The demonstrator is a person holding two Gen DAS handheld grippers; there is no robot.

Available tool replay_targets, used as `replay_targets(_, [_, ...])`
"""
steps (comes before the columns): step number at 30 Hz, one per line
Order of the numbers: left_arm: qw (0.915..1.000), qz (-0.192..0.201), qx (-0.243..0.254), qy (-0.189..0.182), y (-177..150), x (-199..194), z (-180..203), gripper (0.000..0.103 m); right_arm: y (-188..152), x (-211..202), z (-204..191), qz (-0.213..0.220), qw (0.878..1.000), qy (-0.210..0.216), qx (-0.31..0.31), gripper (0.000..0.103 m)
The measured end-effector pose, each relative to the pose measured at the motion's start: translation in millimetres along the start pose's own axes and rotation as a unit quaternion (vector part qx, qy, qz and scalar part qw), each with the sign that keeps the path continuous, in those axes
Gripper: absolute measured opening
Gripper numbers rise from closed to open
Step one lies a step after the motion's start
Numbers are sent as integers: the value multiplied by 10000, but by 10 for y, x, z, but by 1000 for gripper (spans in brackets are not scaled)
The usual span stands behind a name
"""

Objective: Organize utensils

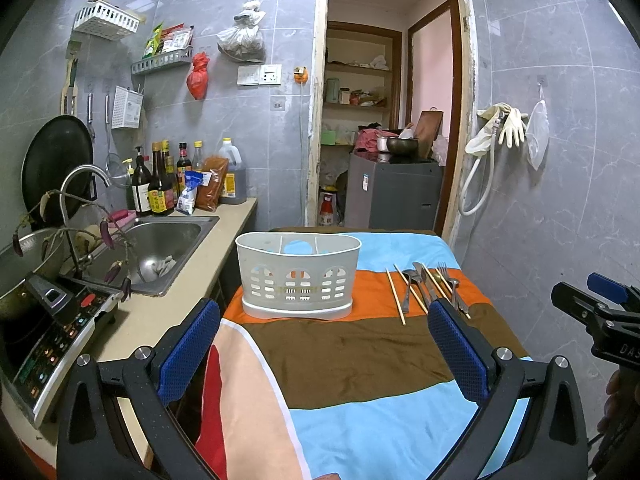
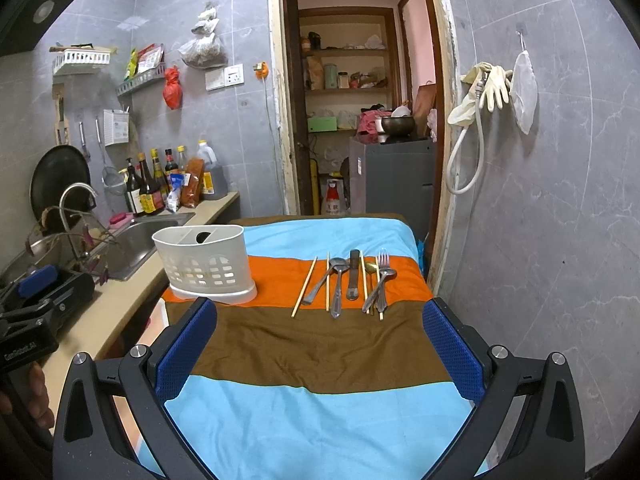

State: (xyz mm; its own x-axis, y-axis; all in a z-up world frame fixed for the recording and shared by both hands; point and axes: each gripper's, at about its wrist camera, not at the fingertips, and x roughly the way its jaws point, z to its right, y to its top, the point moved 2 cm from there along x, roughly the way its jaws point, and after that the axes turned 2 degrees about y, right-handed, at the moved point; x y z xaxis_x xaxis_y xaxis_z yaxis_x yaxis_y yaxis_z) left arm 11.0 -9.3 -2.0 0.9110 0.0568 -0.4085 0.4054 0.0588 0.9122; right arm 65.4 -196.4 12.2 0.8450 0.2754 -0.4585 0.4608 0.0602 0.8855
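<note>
Looking through your left wrist view: left gripper (image 1: 324,344) spread, holding nothing; white caddy (image 1: 298,276) at 12 o'clock, utensils (image 1: 426,288) at 1 o'clock. Right wrist view: right gripper (image 2: 320,344) spread, unloaded; utensils (image 2: 348,284) at 12 o'clock on the striped cloth (image 2: 320,412), caddy (image 2: 206,264) at 11.

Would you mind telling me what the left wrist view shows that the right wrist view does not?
Only the left wrist view shows the induction cooker by the sink, and the right gripper at its edge. Only the right wrist view shows the whole row of cutlery unblocked, including the knife, and the left gripper at its edge. Both show the white caddy, the chopsticks and the striped cloth.
</note>
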Motion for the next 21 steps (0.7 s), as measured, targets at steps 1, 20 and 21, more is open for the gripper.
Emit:
replay_targets(1, [10000,-2,1,-3,2,-1,8,102,1,1,1,1,10000,1,-1,103])
replay_targets(20, [10000,-5,-1,-12,-5,34,16,102,-23,69,44,-59,10000,-56,46,103])
replay_targets(21, [10000,-4,0,-11,-6,31,10,102,-31,72,48,-60,10000,-61,46,103])
